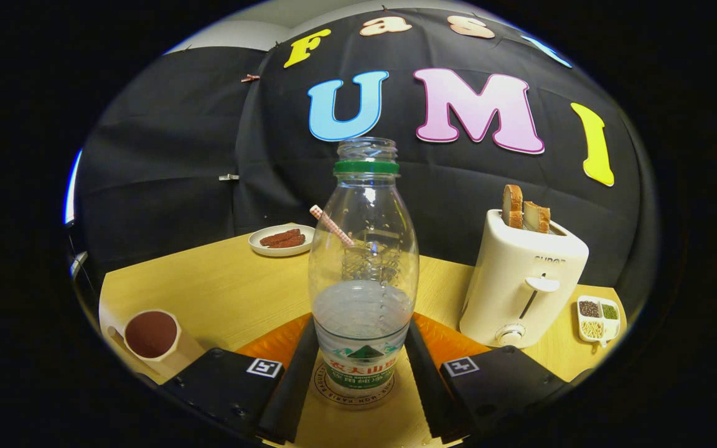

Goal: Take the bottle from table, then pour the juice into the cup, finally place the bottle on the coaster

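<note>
A clear plastic bottle point(363, 249) with a green neck ring and no cap stands upright on a round printed coaster point(324, 387). It is partly filled with pale liquid. My gripper point(363, 333) holds its lower body, with one black finger point(296, 379) pressed on each side. Behind the bottle, seen through it, is a ribbed glass cup point(358, 264) with a checked straw point(327, 221) leaning out to the left.
An orange mat point(274, 342) lies under the coaster on the wooden table point(221, 292). A white mug point(153, 336) of dark liquid sits near my left finger. On the right stand a white toaster point(520, 280) with bread and a small grain dish point(598, 317). A plate of sausages point(282, 239) lies far back.
</note>
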The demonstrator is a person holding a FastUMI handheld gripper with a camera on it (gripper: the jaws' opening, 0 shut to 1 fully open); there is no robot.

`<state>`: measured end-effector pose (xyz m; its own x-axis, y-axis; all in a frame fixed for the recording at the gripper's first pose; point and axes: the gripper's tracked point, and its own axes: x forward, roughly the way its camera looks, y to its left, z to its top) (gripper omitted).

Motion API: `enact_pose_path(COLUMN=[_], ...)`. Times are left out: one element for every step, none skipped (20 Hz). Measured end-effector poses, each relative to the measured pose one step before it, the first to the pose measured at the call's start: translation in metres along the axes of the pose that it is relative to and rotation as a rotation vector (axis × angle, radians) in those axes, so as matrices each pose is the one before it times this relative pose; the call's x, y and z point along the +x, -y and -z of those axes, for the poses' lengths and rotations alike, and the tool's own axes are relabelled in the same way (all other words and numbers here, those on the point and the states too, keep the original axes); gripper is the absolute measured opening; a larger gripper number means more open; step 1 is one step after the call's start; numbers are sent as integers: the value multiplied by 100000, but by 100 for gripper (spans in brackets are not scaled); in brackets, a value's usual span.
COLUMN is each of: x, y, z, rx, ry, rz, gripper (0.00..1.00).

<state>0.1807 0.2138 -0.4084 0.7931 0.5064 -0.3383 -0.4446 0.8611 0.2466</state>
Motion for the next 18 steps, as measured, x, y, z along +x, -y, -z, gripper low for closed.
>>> enact_pose_path(x=[34,-136,-4,-180,-115,-84,-194,-219,-278,-445,-429,-614,-582,-675,-597,-701,-782,-788], y=[74,-47,-108,-57,-6,6,165,147,257,41,-24,-3,82,96,24,-79,-33,72], z=[116,176,117,56,-92,30,-127,-148,-84,-316,-290,-346,-519,-617,-663,-723,-846,-727], rx=[-909,-778,-451,-253,-38,48,-297,-540,-499,-111,304,143,159,172,451,320,148,205], ry=[-436,-526,-443,-223,-329,-420,-245,-111,-431,459,433,480,881,1182,1296,1111,1154,1039], rz=[729,297,-27,240,340,615,1081,1280,1362,761,459,437,584,515,273,214,507,654], gripper=[79,80,82,86,88,94,97,98,98,98,97,97,98,97,97,97,97,97])
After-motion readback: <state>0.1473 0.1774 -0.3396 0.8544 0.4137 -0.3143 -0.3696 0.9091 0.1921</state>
